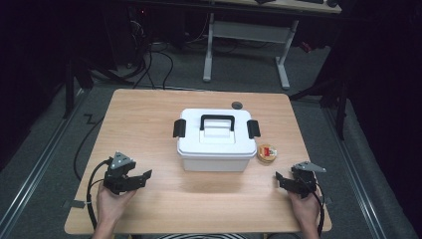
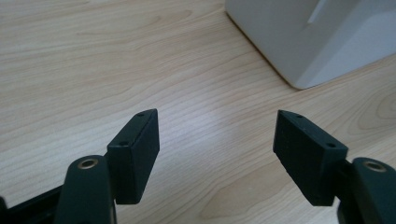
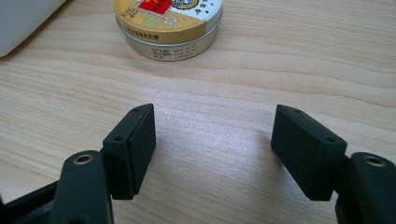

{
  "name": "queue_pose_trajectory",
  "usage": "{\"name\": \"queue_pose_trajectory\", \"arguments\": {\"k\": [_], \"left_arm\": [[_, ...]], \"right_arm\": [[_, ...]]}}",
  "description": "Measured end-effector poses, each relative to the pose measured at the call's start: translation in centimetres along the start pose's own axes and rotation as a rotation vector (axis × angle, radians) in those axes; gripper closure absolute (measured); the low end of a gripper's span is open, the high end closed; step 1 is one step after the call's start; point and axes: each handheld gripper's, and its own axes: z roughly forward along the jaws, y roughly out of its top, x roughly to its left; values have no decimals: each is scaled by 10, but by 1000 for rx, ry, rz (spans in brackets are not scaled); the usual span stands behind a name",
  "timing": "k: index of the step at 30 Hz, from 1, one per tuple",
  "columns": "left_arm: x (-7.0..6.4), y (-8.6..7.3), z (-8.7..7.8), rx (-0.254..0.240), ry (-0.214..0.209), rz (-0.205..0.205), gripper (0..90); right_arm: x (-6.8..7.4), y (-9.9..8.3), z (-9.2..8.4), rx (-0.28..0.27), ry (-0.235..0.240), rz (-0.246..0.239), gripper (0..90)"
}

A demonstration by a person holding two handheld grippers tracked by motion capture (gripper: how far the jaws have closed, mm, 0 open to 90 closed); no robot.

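A white plastic box [image 1: 216,141] with a black handle and two black side latches stands in the middle of the wooden table [image 1: 149,114]. A small round tin [image 1: 266,153] with a yellow and red lid sits at the box's right front corner. My left gripper [image 1: 144,177] is at the table's front left, open and empty, with a corner of the box [image 2: 317,42] ahead of it. At the front right my right gripper [image 1: 279,179] stands open and empty, facing the tin [image 3: 170,25] from a short way off.
A small dark disc [image 1: 237,105] lies on the table behind the box. Beyond the table stands a desk frame with white legs [image 1: 209,50] and cables on the floor. Bare tabletop runs along the front between the two grippers.
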Motion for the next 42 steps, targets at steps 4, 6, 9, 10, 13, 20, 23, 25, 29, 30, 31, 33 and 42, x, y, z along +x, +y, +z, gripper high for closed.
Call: {"name": "queue_pose_trajectory", "arguments": {"k": [4, 6, 9, 10, 13, 20, 23, 25, 29, 30, 31, 33, 42], "left_arm": [[-5, 7, -2, -3, -10, 17, 327], [-8, 11, -4, -8, -19, 20, 334], [-12, 21, -7, -18, -38, 26, 336], [-12, 21, -7, -18, -38, 26, 342], [-15, 28, -10, -33, -56, 28, 351], [-29, 55, -19, -54, -90, 48, 367], [-33, 60, -18, -55, -96, 53, 370], [-36, 65, -16, -59, -112, 51, 370], [-39, 71, -16, -68, -119, 50, 374], [-39, 73, -17, -74, -122, 50, 378], [-41, 77, -17, -87, -131, 47, 381], [-42, 79, -17, -91, -132, 49, 382], [-53, 101, -8, -106, -155, 66, 383]], "right_arm": [[0, 0, 0, 0, 0, -1, 311], [0, 0, 0, 0, 1, -2, 311], [0, 0, 0, 0, 2, -1, 311], [0, 0, 0, 0, 1, -2, 312], [0, 0, 0, 0, 1, -2, 312], [0, 0, 0, -2, 3, -9, 311], [0, 0, 0, -1, 3, -8, 311], [0, 0, 0, -2, 4, -10, 311], [0, 0, 0, -2, 5, -10, 311], [0, 0, 0, -2, 5, -10, 311], [0, 0, 0, -2, 6, -11, 311], [0, 0, 0, -2, 5, -10, 311], [0, 0, 0, -2, 6, -11, 311]]}}
